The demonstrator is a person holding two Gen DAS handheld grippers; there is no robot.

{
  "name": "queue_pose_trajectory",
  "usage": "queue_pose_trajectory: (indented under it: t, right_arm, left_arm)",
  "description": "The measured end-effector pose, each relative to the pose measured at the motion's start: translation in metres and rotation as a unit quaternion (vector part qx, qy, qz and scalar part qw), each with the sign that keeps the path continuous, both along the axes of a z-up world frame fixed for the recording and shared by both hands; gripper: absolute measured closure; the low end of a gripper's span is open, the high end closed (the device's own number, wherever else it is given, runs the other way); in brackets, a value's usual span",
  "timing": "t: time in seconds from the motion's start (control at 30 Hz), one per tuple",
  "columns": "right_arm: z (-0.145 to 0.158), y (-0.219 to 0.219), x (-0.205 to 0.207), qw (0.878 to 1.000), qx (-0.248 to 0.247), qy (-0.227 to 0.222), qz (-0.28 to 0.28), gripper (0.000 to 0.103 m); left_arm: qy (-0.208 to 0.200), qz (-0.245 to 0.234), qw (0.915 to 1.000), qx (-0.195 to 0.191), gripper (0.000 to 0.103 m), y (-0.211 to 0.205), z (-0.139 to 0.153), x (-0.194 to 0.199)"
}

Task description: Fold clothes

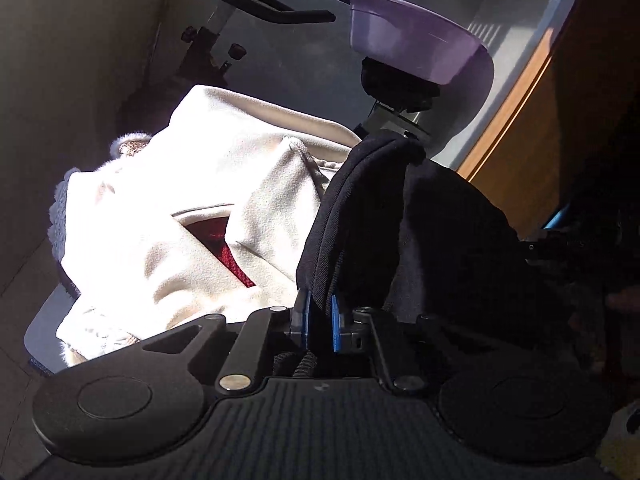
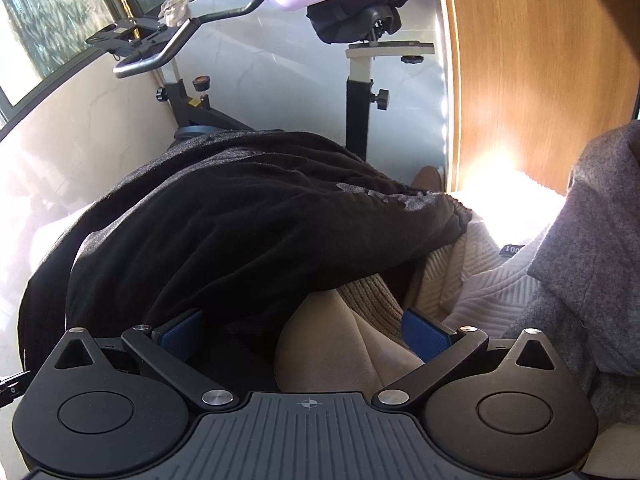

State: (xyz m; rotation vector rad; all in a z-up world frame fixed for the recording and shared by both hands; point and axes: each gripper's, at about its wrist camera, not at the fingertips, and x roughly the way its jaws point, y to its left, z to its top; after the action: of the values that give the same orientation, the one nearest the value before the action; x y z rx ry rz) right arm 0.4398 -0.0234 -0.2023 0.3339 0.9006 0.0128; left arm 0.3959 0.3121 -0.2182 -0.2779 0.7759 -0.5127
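A black garment [image 1: 432, 240] hangs bunched in the left wrist view, and my left gripper [image 1: 320, 320] is shut on a fold of it between the blue pads [image 1: 337, 326]. Left of it lies a cream fleece garment [image 1: 192, 208] with a dark red patch [image 1: 232, 252] showing in a gap. In the right wrist view the same black garment [image 2: 240, 232] drapes over the pile. My right gripper [image 2: 308, 332] stands open, its left pad [image 2: 180, 334] under the black cloth, its right pad [image 2: 426, 334] against a beige ribbed knit [image 2: 444, 276].
An exercise bike [image 2: 356, 92] stands behind the pile with a lilac basin [image 1: 416, 44] on its saddle. A wooden panel [image 2: 532, 80] rises at the right. A grey coat [image 2: 592, 260] and a white ribbed knit [image 2: 500, 292] lie at the right.
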Motion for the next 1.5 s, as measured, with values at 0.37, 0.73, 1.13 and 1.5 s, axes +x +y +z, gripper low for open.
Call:
queue_pose_trajectory:
  t: [0.37, 0.73, 1.13, 1.5]
  right_arm:
    - [0.014, 0.012, 0.019, 0.996, -0.058, 0.023, 0.068, 0.001]
    - [0.009, 0.0, 0.019, 0.996, -0.026, 0.018, 0.079, 0.001]
    - [-0.001, -0.018, 0.02, 0.996, 0.038, 0.02, 0.073, 0.001]
    - [0.018, -0.045, 0.009, 0.994, 0.091, -0.014, 0.062, 0.001]
  left_arm:
    - [-0.006, 0.019, 0.9993, -0.032, 0.076, -0.016, -0.02, -0.032]
    - [-0.021, -0.003, 0.9967, 0.079, 0.093, -0.04, -0.011, -0.039]
    - [-0.108, 0.007, 0.9896, -0.094, 0.093, -0.053, 0.083, -0.052]
    - [-0.243, 0.085, 0.9487, -0.184, 0.094, -0.039, 0.186, -0.006]
